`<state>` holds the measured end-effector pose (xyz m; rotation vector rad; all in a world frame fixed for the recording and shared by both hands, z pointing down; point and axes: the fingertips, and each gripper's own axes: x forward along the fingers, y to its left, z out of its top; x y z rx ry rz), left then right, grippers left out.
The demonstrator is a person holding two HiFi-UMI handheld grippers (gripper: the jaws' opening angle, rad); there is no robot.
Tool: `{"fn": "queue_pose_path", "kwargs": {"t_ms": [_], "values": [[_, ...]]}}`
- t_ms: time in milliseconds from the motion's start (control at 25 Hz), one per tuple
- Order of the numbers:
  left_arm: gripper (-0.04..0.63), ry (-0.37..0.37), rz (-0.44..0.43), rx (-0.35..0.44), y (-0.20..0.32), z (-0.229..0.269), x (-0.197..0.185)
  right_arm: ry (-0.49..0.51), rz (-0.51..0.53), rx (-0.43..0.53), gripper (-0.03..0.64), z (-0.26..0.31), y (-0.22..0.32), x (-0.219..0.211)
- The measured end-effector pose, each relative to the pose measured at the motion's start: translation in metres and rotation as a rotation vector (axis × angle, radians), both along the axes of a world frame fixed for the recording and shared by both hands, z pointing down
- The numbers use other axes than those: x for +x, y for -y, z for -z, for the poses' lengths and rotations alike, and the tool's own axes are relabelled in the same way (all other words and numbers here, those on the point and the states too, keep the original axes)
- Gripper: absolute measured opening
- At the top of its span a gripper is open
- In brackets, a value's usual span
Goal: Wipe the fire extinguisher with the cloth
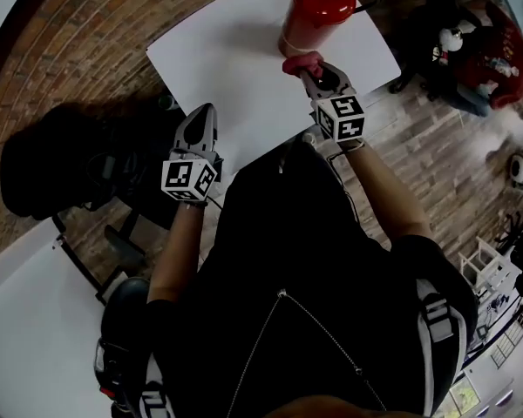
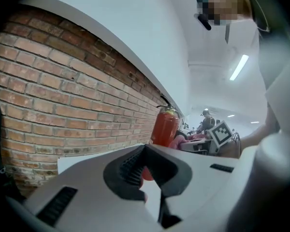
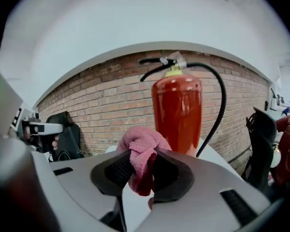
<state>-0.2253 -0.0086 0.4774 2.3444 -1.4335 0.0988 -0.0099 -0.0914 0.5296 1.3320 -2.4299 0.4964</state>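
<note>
A red fire extinguisher (image 1: 318,11) with a black handle and hose stands upright at the far edge of the white table (image 1: 235,68). My right gripper (image 1: 318,72) is shut on a bunched pink cloth (image 1: 302,62), held just in front of the extinguisher's base. In the right gripper view the cloth (image 3: 140,146) bulges out of the gripper (image 3: 142,170), a little short of the red cylinder (image 3: 179,112). My left gripper (image 1: 200,124) hovers over the table's near left edge, shut and holding nothing. Its own view has the gripper (image 2: 144,170) aimed at the extinguisher (image 2: 164,127).
A brick wall (image 3: 111,100) runs behind the table. A black bag (image 1: 61,159) sits left of the table, and a second white surface (image 1: 26,320) lies at the lower left. A black chair and red items (image 1: 479,50) crowd the upper right.
</note>
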Motion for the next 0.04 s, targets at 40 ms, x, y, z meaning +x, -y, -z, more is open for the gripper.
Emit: {"fn": "queue_pose_path", "kwargs": {"t_ms": [40], "values": [[0.017,-0.004,-0.007,0.009,0.0012,0.0055,0.0049,0.01,0.0,0.018,0.114,0.0151,-0.0074,0.0037]]}}
